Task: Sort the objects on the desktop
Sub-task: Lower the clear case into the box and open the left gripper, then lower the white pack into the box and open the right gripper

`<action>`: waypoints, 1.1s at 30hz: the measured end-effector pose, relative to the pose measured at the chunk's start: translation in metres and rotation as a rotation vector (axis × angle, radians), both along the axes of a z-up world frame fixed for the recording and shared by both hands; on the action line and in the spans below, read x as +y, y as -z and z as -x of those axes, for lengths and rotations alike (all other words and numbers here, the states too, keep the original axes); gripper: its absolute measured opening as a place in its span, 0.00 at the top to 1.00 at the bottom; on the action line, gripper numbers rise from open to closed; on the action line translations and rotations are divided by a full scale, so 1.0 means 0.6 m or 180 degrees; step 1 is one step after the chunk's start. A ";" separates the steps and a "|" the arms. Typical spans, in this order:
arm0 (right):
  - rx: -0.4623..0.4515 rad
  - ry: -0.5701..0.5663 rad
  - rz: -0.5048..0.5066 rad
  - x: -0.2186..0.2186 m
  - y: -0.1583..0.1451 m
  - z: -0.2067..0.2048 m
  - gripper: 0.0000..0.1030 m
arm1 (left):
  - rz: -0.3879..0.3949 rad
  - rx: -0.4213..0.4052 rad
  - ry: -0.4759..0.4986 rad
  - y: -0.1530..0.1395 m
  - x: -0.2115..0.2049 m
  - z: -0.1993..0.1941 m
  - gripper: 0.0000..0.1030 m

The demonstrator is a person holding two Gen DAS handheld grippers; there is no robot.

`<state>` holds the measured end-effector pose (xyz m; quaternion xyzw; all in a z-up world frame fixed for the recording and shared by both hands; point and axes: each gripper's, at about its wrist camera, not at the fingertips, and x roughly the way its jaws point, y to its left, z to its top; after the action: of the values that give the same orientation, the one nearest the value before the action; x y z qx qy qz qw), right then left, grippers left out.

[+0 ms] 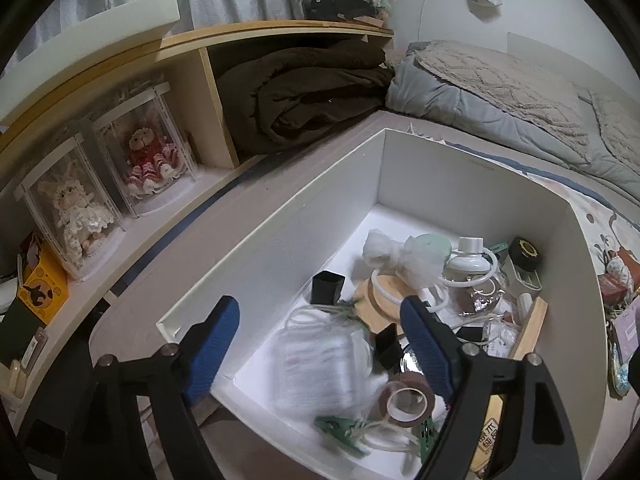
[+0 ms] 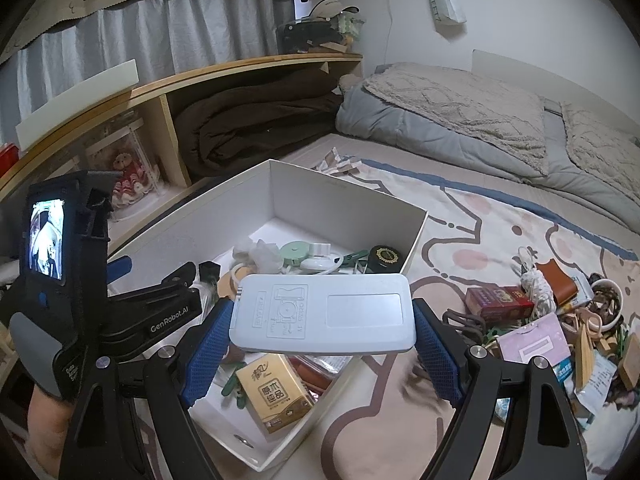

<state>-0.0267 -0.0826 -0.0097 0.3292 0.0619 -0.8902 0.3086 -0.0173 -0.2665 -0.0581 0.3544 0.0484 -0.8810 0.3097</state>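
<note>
A white box point(image 1: 280, 216) on the bed holds several small items: a tape roll point(image 1: 407, 402), a plastic packet point(image 1: 320, 364), a black cap point(image 1: 327, 288), a clear bottle point(image 1: 474, 268). My left gripper point(image 1: 320, 344) is open and empty, hovering above the box's near end. My right gripper point(image 2: 322, 344) is shut on a flat pale blue case point(image 2: 322, 314), held over the box's point(image 2: 340, 184) near right corner. The left gripper body point(image 2: 100, 312) shows at left in the right wrist view. A yellow tissue pack point(image 2: 274, 396) lies in the box.
A pile of loose items point(image 2: 560, 320) lies on the patterned bedsheet right of the box, with a red box point(image 2: 500, 302) and a white cup point(image 2: 608, 292). A wooden shelf point(image 1: 192, 92) with doll cases and a brown blanket point(image 1: 312, 84) stands behind.
</note>
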 end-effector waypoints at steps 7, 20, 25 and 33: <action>-0.0004 0.0009 -0.0014 -0.003 0.002 -0.001 0.16 | -0.0015 0.0037 0.0002 -0.004 0.000 -0.007 0.20; 0.0017 -0.0018 -0.0116 -0.020 0.011 0.003 0.16 | -0.0067 0.0287 -0.0053 -0.031 0.000 -0.035 0.19; -0.0013 -0.0064 -0.0162 -0.040 0.017 0.008 0.16 | -0.0113 0.0427 -0.0110 -0.045 -0.006 -0.053 0.19; -0.0210 -0.0134 -0.0196 -0.074 0.034 0.011 0.16 | -0.0211 0.0680 -0.0137 -0.070 -0.010 -0.081 0.19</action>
<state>-0.0333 -0.1269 -0.0302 0.3664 0.0859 -0.8699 0.3189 0.0311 -0.2724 -0.0162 0.2673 0.1179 -0.9048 0.3097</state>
